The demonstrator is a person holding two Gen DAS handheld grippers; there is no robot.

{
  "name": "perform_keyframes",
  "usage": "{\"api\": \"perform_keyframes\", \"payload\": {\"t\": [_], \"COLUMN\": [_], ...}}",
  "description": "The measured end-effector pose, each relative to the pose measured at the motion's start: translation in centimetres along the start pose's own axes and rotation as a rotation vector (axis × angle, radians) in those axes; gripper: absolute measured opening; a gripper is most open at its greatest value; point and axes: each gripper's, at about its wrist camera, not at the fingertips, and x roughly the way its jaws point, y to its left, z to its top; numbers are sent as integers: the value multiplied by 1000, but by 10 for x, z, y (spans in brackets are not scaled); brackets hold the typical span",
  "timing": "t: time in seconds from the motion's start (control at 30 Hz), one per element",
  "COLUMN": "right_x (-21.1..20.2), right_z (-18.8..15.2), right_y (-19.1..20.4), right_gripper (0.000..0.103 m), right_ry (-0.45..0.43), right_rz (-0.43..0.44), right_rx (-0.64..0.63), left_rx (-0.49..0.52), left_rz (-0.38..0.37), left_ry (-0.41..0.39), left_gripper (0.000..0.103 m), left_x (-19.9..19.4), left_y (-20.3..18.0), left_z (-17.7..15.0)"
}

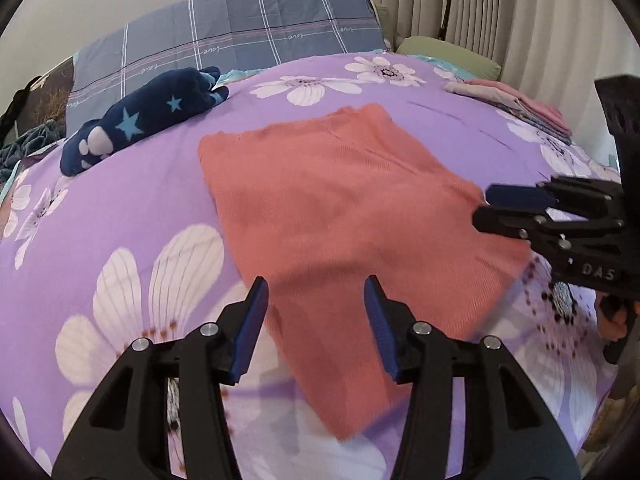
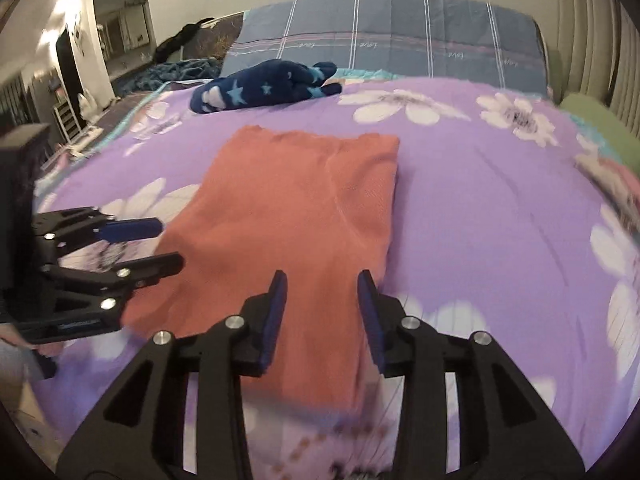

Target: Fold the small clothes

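A coral-pink knit garment (image 1: 340, 208) lies folded flat on the purple flowered bedspread (image 1: 132, 200); it also shows in the right wrist view (image 2: 296, 216). My left gripper (image 1: 316, 312) is open and empty, hovering over the garment's near edge; it also shows at the left of the right wrist view (image 2: 168, 244). My right gripper (image 2: 322, 304) is open and empty over the garment's near right part; it shows at the garment's right edge in the left wrist view (image 1: 484, 208).
A navy star-patterned plush (image 1: 140, 120) lies at the far left of the bed, also in the right wrist view (image 2: 264, 88). A stack of folded clothes (image 1: 520, 104) sits far right. A blue plaid pillow (image 1: 240, 40) and curtains (image 1: 520, 8) are behind.
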Motion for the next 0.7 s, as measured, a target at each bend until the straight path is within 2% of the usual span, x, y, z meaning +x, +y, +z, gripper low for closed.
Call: {"api": "perform_keyframes", "payload": {"t": [0.13,0.2,0.33,0.53,0.7], "right_x": [12,13,5,-7,3], "right_z": [-26,-27,-22,-4,10], "right_y": [-9,-15,-25,-37,-48], "right_gripper": [38,40,45,50,51], "right_ry": [78,67,65,14,24], "right_rz": [-39,-19,30,54,65], "right_rx": [42,67,116,144,159], "left_rx": [-20,-38,-48,-35,-39], "left_rz": [0,-4,-4,10,15], "left_ry": [45,49,48,33,12], "left_gripper": [59,61,64,64,67], "left_x": [9,10,4,-1,1], "left_y": [0,2,6,9,13], "left_z": [-16,-23,-24,-18,-5]}}
